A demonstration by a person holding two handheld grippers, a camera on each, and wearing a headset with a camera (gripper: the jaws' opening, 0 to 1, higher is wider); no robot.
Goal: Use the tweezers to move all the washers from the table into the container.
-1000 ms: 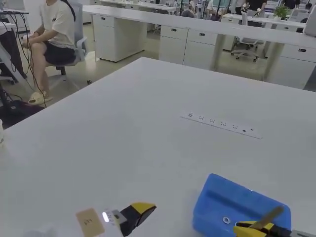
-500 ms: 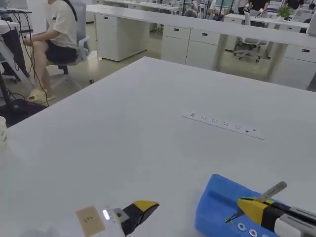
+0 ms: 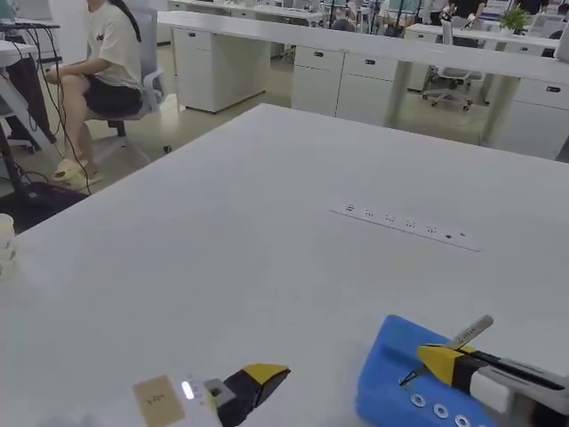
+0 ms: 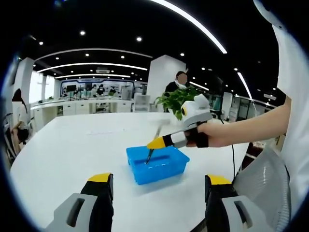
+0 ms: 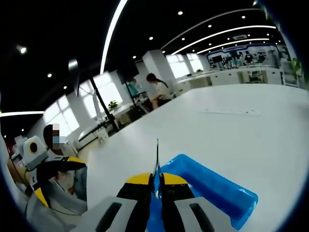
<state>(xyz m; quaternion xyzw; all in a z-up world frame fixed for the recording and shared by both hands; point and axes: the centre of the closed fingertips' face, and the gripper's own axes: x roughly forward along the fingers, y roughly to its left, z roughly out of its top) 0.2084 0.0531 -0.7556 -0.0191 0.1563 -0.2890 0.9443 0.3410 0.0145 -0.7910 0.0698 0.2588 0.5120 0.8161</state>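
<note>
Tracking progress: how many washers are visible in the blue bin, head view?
3 washers, in a row on the bin floor at the frame's bottom edge, just below the right tool holding the tweezers. More may be hidden under it or cut off.

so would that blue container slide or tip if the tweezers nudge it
The shallow blue plastic container looks light, so it would probably slide on the smooth white table. Low and wide, it seems unlikely to tip. The few small metal washers inside probably add little weight.
</note>
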